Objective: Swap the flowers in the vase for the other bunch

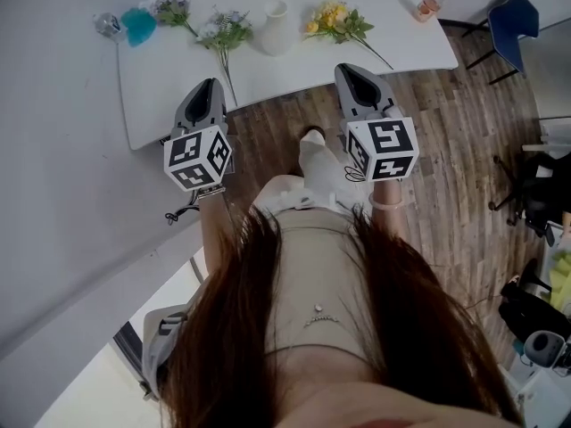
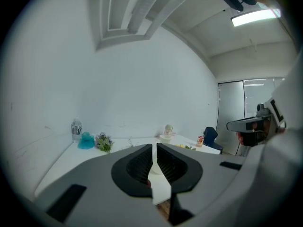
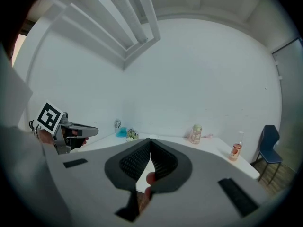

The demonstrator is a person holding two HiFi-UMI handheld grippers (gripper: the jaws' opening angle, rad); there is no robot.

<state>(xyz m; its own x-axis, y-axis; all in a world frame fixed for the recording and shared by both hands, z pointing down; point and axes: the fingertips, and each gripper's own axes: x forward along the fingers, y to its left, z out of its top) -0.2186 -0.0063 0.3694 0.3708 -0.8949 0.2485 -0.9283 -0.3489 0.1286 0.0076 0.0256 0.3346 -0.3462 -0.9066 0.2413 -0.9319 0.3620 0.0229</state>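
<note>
Left gripper (image 1: 210, 86) and right gripper (image 1: 354, 71), jaws closed on nothing, hovered off the table's (image 1: 294, 71) near edge; vase (image 1: 275, 27) stood mid-table.

On the table (image 1: 401, 43) the vase (image 1: 275, 27) stands near the middle; the right-hand bunch (image 1: 335, 20) lies just beside it on the right, the left-hand bunch (image 1: 223, 34) just beside it on the left; further left lie a smaller bunch (image 1: 171, 9), then what may be a sponge (image 1: 138, 25), then a small bottle (image 1: 108, 25) at the table's end; a drink bottle (image 1: 430, 5) stands at the opposite end; a chair (image 1: 513, 20) stands on the floor beyond it.
</note>
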